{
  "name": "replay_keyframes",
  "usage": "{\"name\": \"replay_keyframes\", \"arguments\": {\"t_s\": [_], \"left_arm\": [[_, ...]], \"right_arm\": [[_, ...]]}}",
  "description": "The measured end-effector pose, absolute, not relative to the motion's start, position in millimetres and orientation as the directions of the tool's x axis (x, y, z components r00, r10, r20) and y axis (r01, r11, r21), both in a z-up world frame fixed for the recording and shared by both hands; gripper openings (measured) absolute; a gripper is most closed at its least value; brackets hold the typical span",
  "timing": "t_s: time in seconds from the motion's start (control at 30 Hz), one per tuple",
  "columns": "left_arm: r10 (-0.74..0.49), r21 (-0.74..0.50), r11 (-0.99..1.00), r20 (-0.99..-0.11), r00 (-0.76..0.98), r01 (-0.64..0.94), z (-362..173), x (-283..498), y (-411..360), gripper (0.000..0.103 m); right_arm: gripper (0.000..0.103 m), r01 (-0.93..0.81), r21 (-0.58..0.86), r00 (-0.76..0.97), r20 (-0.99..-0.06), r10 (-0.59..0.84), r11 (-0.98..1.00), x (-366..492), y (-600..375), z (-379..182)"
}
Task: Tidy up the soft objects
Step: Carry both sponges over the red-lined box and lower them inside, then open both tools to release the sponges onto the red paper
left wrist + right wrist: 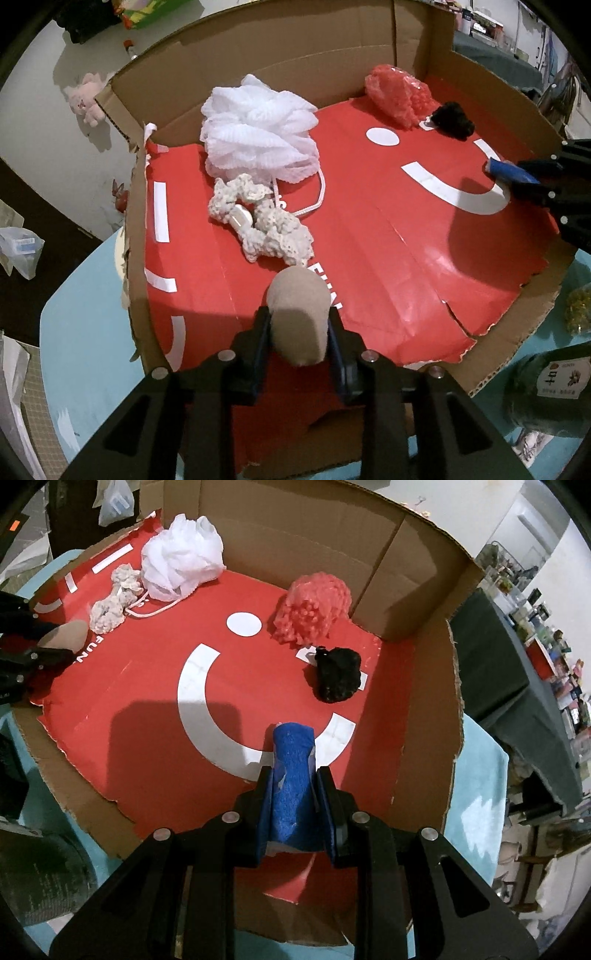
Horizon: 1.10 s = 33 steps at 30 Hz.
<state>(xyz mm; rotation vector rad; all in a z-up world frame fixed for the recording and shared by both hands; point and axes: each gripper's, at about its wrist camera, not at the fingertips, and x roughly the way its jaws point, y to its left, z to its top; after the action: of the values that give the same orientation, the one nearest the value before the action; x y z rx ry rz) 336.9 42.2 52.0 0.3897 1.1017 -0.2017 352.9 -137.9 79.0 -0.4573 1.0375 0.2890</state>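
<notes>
Closest to the left wrist camera, the left gripper (298,334) has a tan, rounded soft pad (298,314) between its jaws; the pads lie against its sides with no gap to be seen, so it reads as held, though perhaps only lightly. Close under the right wrist camera, the right gripper (293,786) is clamped tight on a rolled blue sponge (291,771), squeezing its sides inward.

Both loads hang over the cardboard box (155,85), whose floor is lined with red printed paper (369,240). Already lying in the box are a white mesh bath puff (258,129) near its back-left corner, a cream crocheted scrunchie (258,221) just in front of the puff and touching its cord, a red mesh puff (399,92) near the back-right corner, and a black fuzzy ball (452,120) just beside the red one.

The step in hand looks like delivery: two more soft things are being brought down into the box. The next move probably calls for lowering each load to a bare patch of the red lining, clear of what is there, then opening the jaws and lifting away without dragging the piece along.

Only the left wrist view shows a pink plush toy (88,98) outside the box past its left wall, and a dark green bottle (550,387) outside its near-right edge. Only the right wrist view shows the black ball and the red puff as slightly apart, and a dark-draped table of clutter (517,664) beyond the right wall.
</notes>
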Motion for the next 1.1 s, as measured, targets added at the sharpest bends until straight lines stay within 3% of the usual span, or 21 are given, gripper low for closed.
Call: {"name": "replay_keyframes", "arguments": {"t_s": [0.37,0.7,0.77,0.83,0.97,1.03,1.1], "left_arm": [[0.040,0.224,0.908,-0.889,0.457,0.356,53,334,37,0.037],[0.013,0.206,0.909,-0.882,0.471,0.361,57,329,30,0.058],[0.003,0.195,0.915,-0.877,0.480,0.352,61,327,31,0.062],[-0.017,0.172,0.924,-0.874,0.486,0.342,66,325,34,0.064],[-0.067,0.119,0.939,-0.858,0.509,0.324,81,314,41,0.074],[-0.089,0.106,0.941,-0.839,0.536,0.323,92,304,42,0.076],[-0.106,0.106,0.940,-0.812,0.573,0.324,104,290,41,0.081]], "right_arm": [[0.023,-0.438,-0.233,0.460,-0.888,-0.006,0.868,356,-137,71],[0.025,-0.443,-0.222,0.455,-0.890,0.005,0.868,357,-135,71],[0.030,-0.445,-0.210,0.449,-0.894,0.014,0.871,355,-134,71],[0.047,-0.453,-0.189,0.441,-0.897,0.035,0.871,354,-134,72],[0.060,-0.466,-0.177,0.462,-0.884,0.068,0.867,347,-128,81],[0.075,-0.454,-0.190,0.494,-0.867,0.069,0.870,342,-127,90],[0.075,-0.438,-0.200,0.531,-0.844,0.072,0.877,334,-129,105]]}}
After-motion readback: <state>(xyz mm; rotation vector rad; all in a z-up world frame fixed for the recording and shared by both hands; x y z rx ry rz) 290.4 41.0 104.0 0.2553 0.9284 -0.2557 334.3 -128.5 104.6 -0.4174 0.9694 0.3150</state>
